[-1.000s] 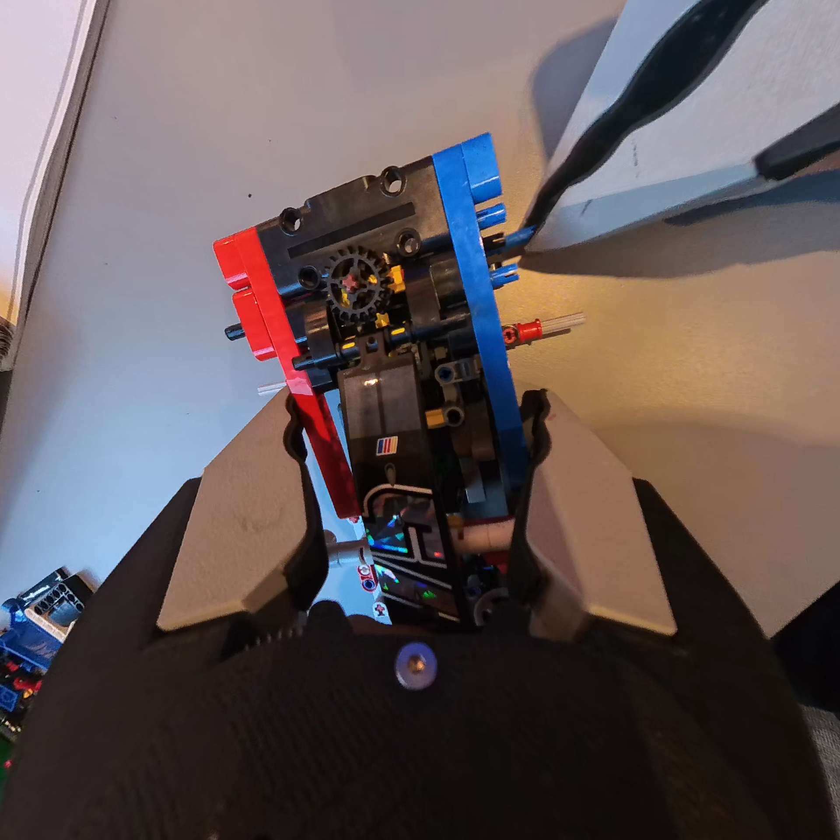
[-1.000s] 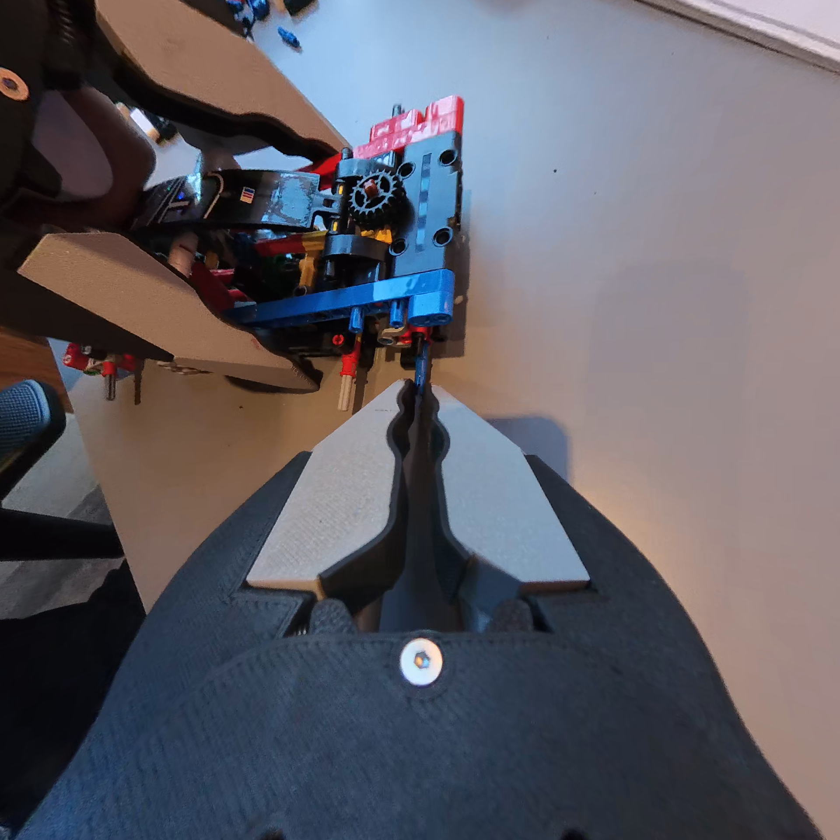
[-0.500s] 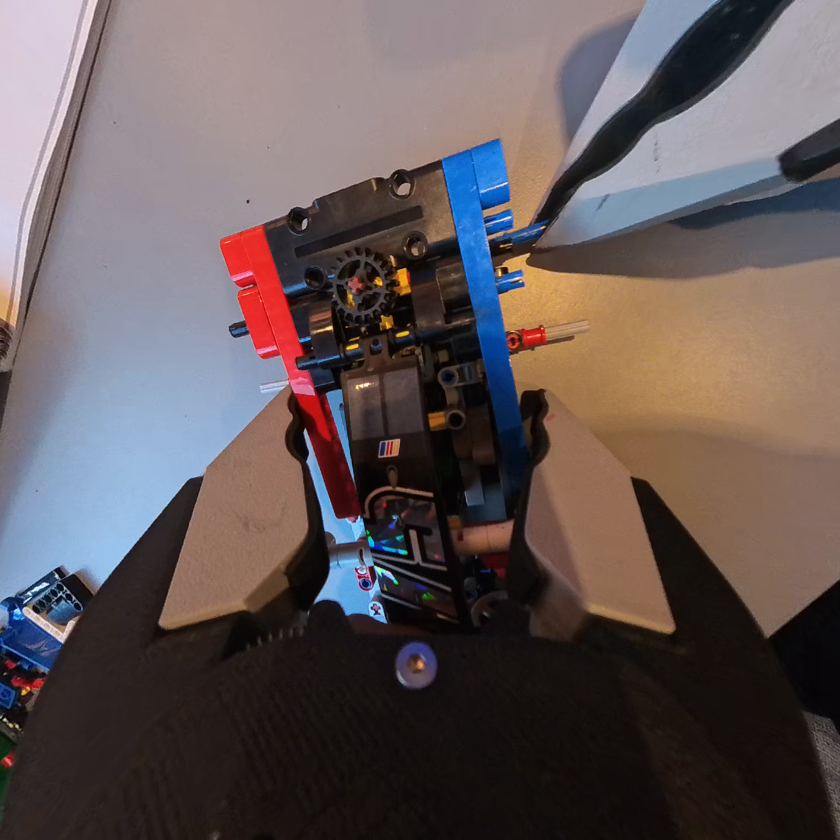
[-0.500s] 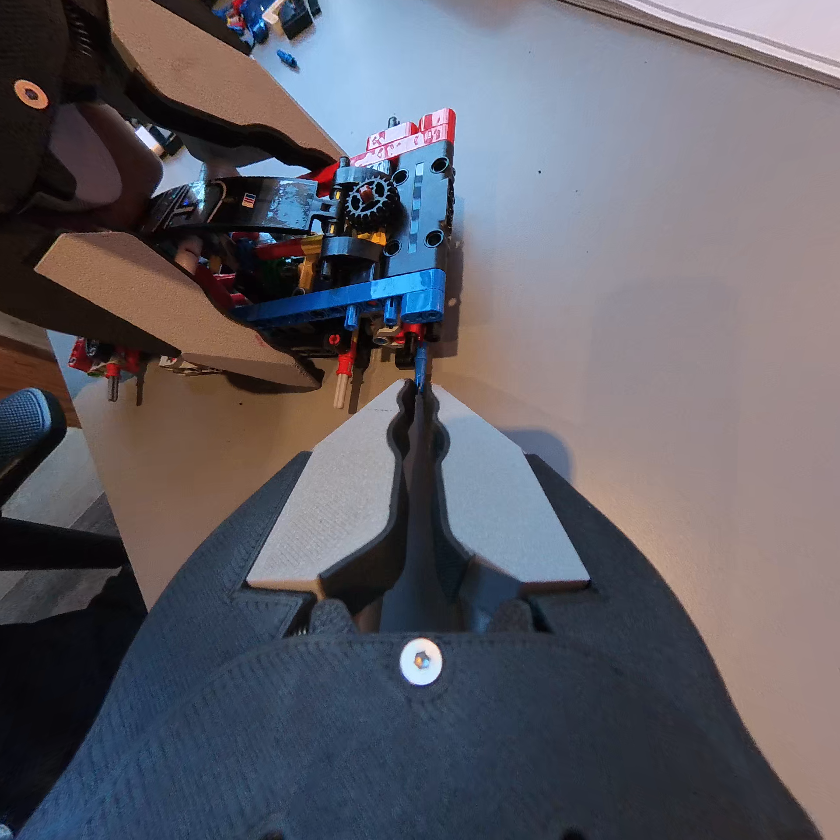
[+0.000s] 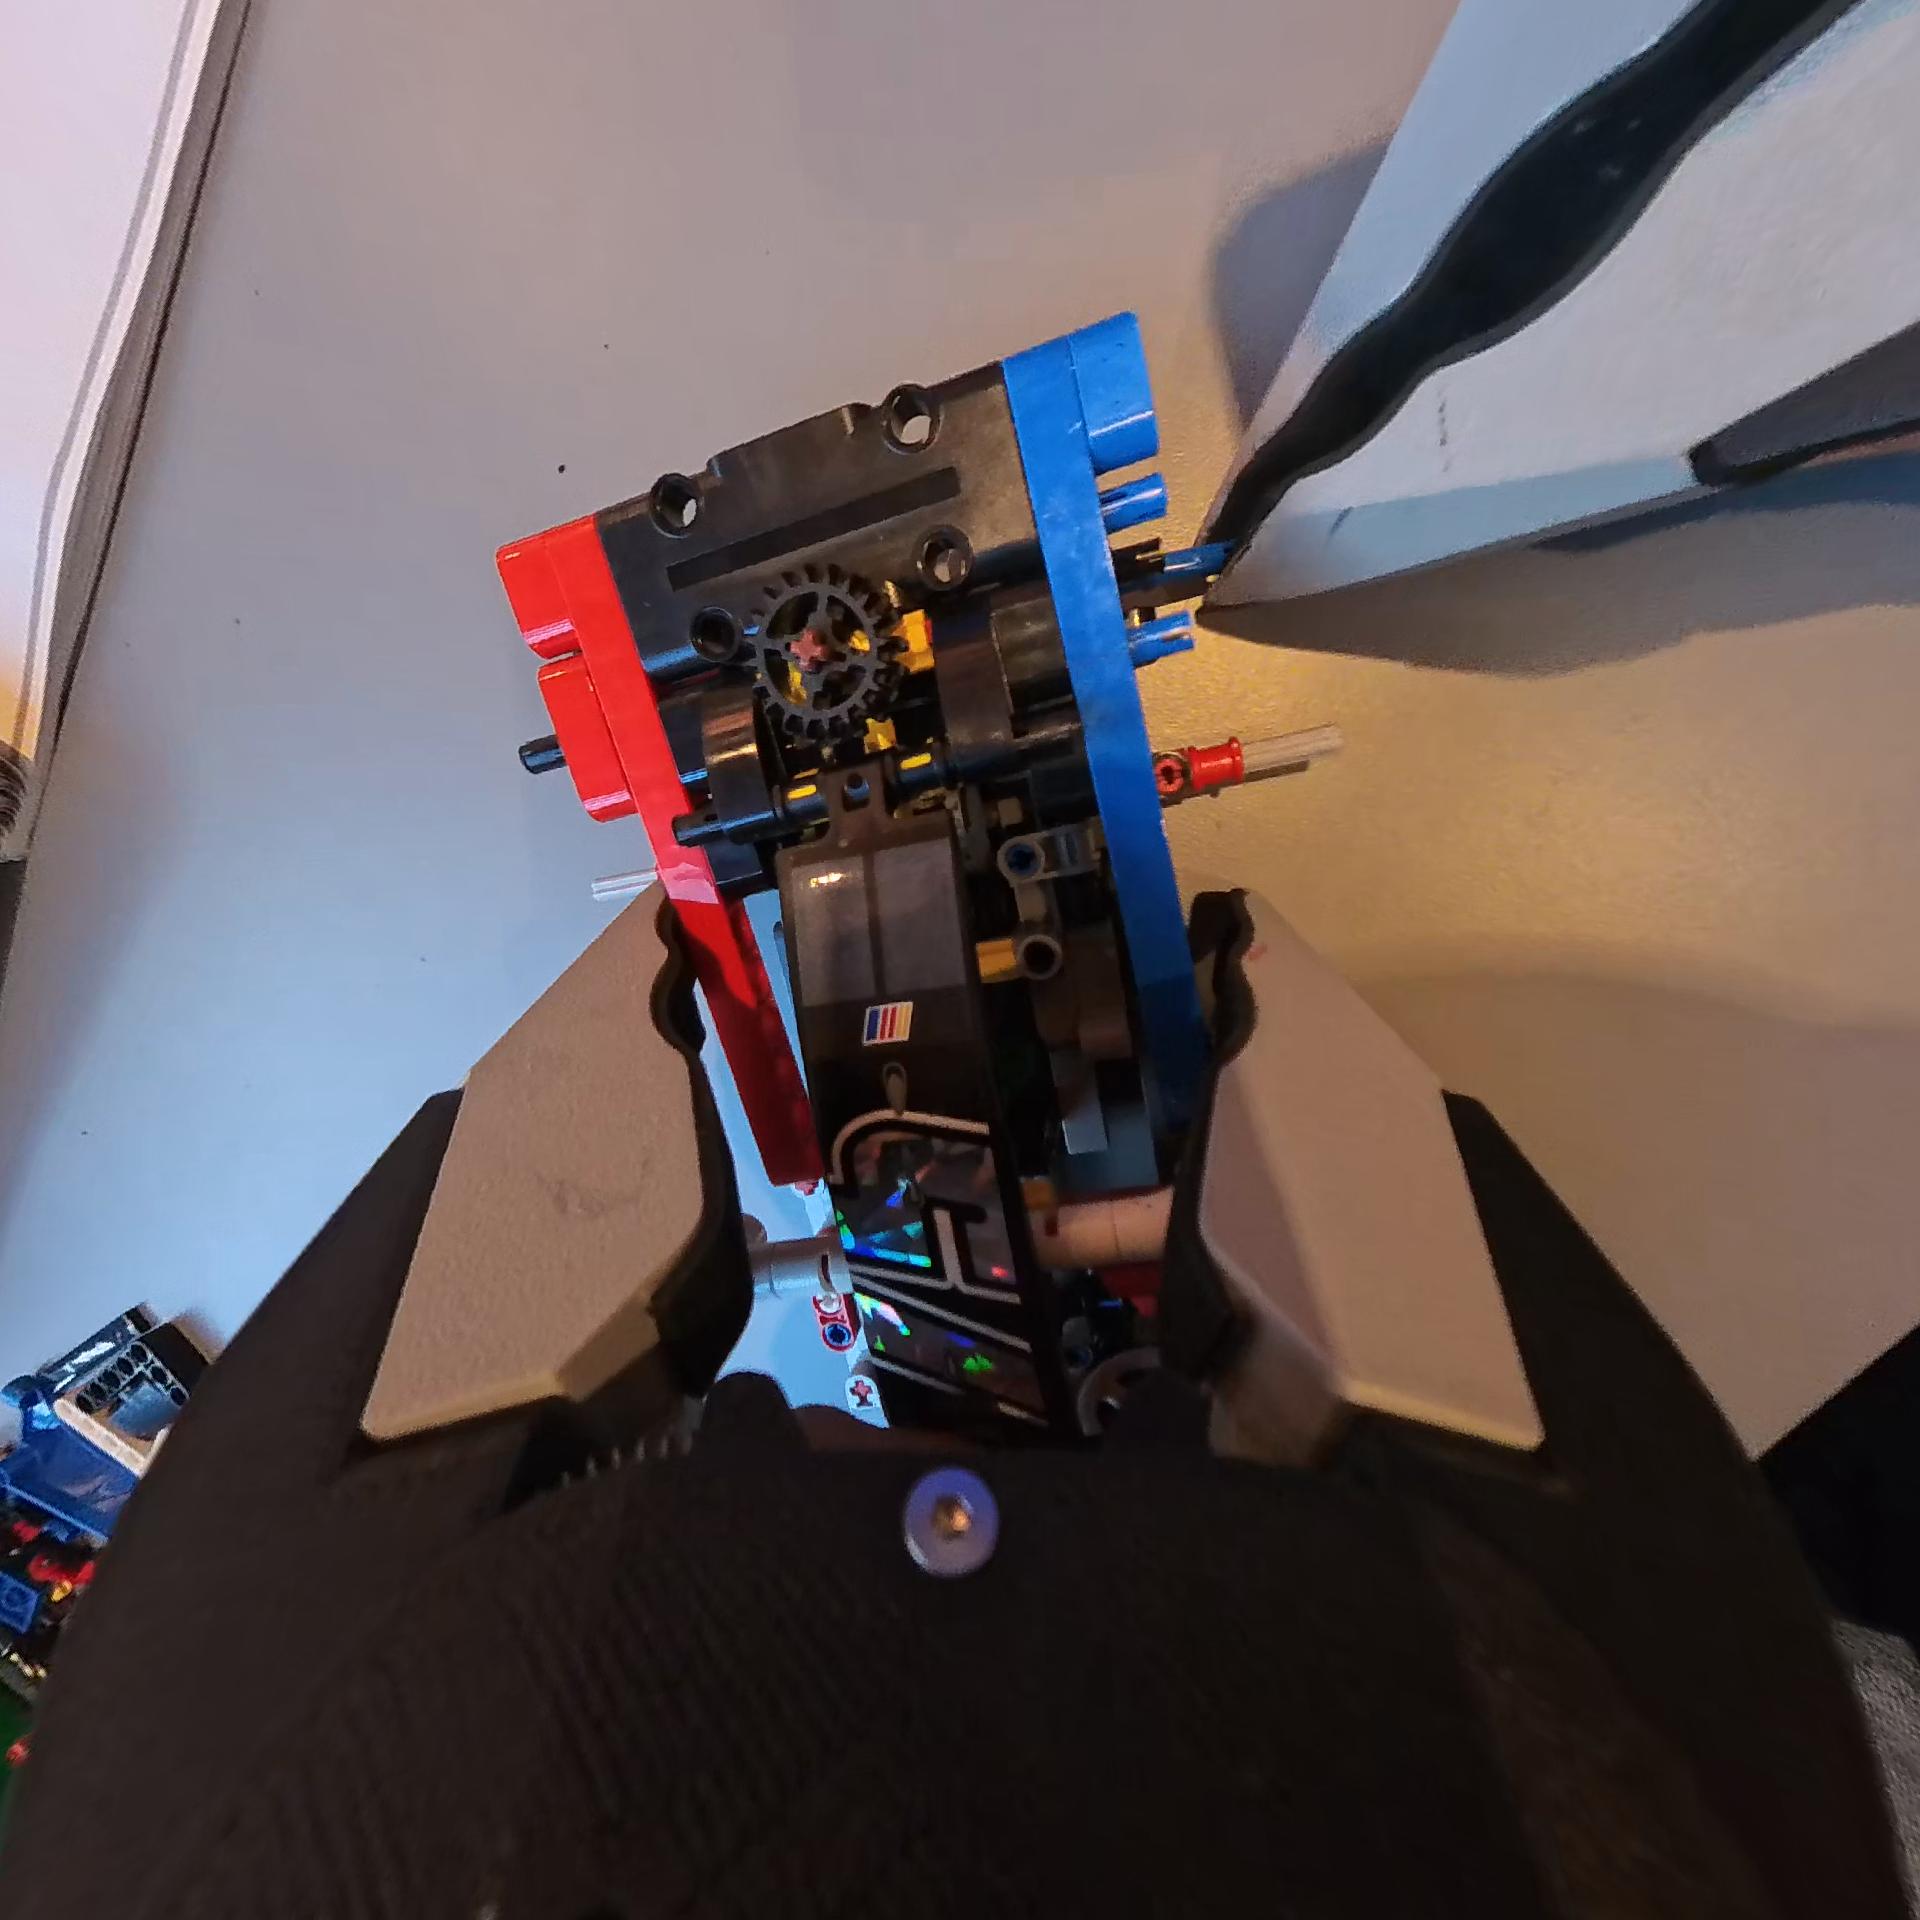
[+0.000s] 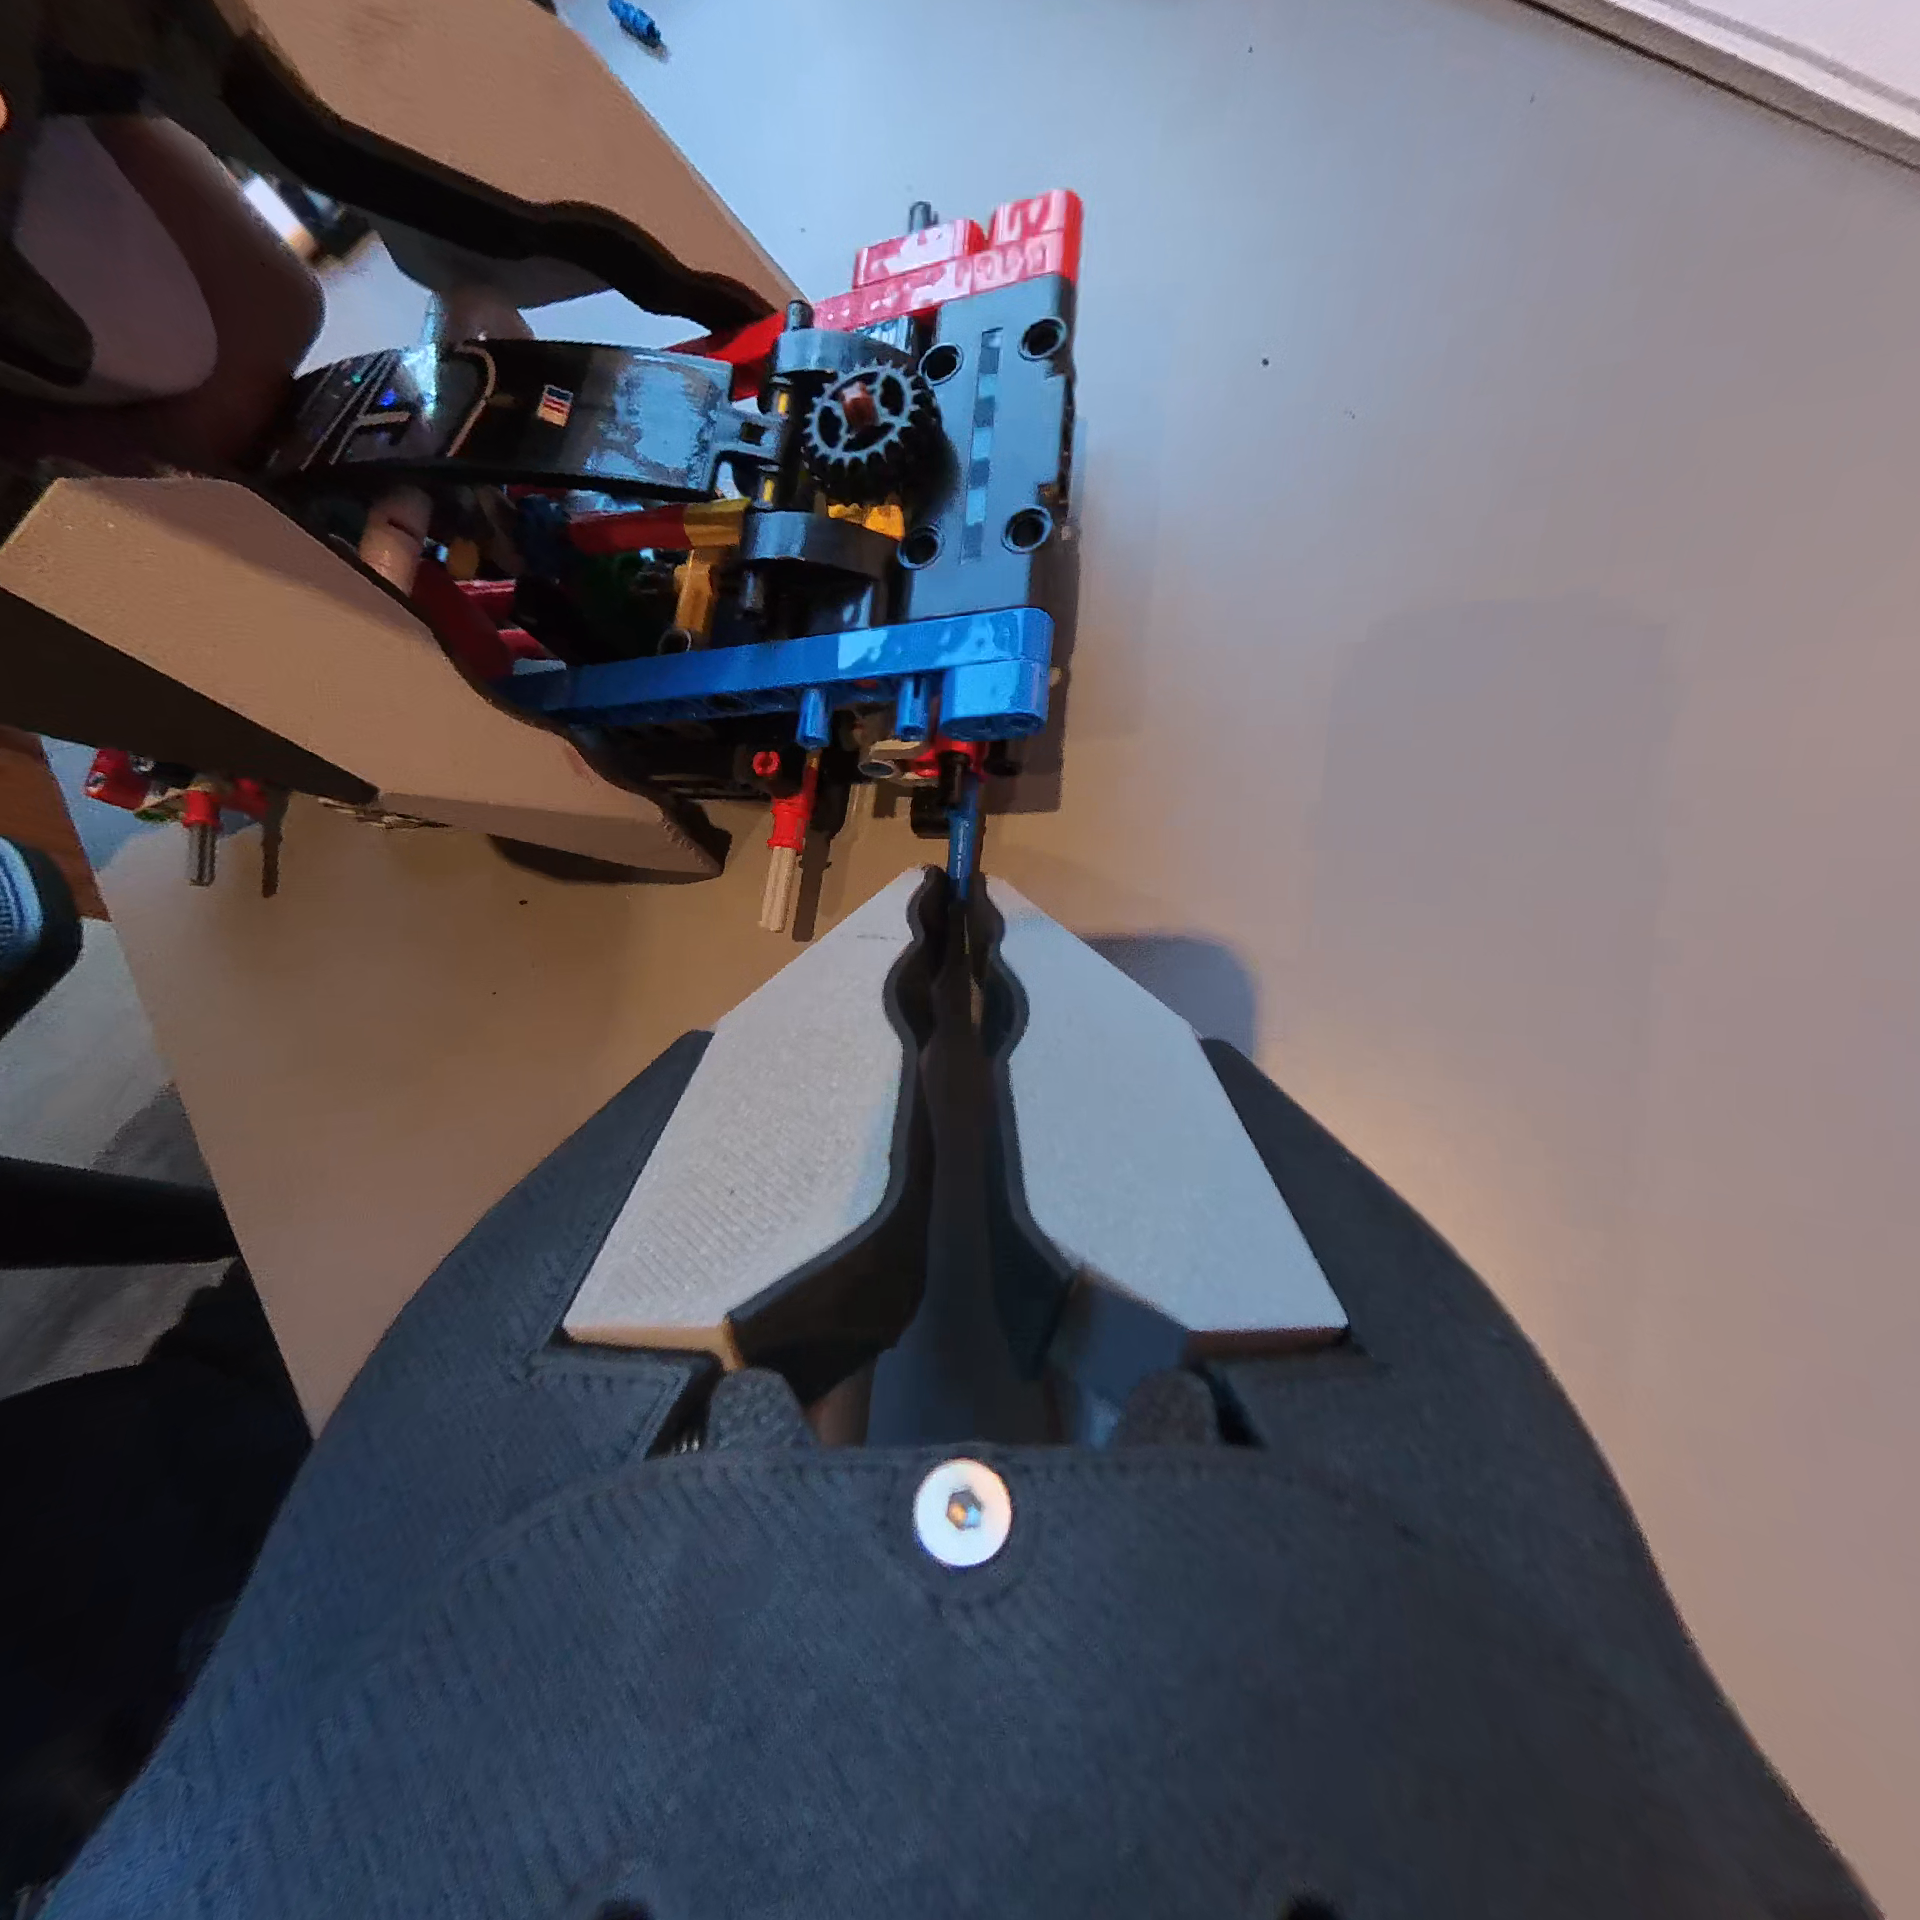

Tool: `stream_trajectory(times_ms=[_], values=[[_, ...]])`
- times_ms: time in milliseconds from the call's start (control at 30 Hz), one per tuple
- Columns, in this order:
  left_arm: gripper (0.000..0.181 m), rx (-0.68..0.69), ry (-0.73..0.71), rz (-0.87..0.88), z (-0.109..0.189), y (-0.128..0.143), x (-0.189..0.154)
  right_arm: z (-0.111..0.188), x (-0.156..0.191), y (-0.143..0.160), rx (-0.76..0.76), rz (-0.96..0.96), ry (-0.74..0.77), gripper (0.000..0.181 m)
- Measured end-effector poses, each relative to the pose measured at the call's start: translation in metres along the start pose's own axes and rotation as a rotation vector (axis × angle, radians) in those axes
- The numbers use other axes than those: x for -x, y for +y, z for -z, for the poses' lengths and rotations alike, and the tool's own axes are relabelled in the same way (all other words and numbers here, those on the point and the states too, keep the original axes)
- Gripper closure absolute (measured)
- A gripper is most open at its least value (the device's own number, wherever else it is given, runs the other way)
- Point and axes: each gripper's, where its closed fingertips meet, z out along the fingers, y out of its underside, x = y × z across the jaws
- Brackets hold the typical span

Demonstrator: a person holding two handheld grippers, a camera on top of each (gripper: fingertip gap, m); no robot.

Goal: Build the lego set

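A half-built Lego Technic model point(image 5: 914, 831) sits clamped between the fingers of the left gripper point(image 5: 940, 935), one finger pressed against its long red beam point(image 5: 717, 935) and the other against its long blue beam point(image 5: 1122, 790), with the far end of the model resting on a pale tabletop point(image 5: 520, 260). A black gear point(image 5: 828, 652) on a reddish axle faces the camera just below a black frame piece point(image 5: 831, 509) with round pin holes, and a glossy black panel point(image 5: 914, 1091) with a small striped sticker runs back toward the gripper's body. From the side, the right gripper point(image 6: 951, 894) is pressed together on a thin blue axle point(image 6: 964, 831), pinching it at the very fingertips; the axle's far end meets the model just beneath the blue beam, beside several short blue pins point(image 6: 914, 707). A red bush on a whitish axle point(image 6: 784, 852) sticks out of the same side, just to the left of the pinched piece. In the left wrist view the right gripper's fingers point(image 5: 1558, 364) come in from the upper right, their tips touching the blue side of the build. Loose bricks in blue, black and red point(image 5: 73, 1455) lie in a heap at the lower left edge of the table, well apart from the model.
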Motion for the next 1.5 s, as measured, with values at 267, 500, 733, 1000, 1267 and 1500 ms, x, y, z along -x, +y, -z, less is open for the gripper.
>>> stream_trajectory(times_ms=[267,500,733,1000,1267,1500], values=[[0.083,0.002,-0.005,0.010,0.000,0.001,0.001,0.004,0.000,-0.005,-0.032,0.068,-0.001,0.181],[0.082,0.000,-0.007,0.019,0.000,0.002,0.002,-0.002,-0.002,-0.002,0.018,0.110,0.007,0.181],[0.082,-0.014,-0.006,0.004,0.000,-0.001,0.000,0.004,-0.001,0.003,0.004,0.132,0.012,0.181],[0.099,-0.162,-0.071,-0.043,0.031,-0.012,-0.003,0.029,0.011,0.008,-0.079,0.163,-0.064,0.181],[0.156,-0.422,0.019,-0.397,0.068,-0.053,-0.059,0.050,0.038,0.005,-0.169,0.164,-0.238,0.181],[0.166,-0.411,0.052,-0.564,0.053,-0.064,-0.078,0.062,0.039,0.006,-0.159,0.154,-0.261,0.181]])
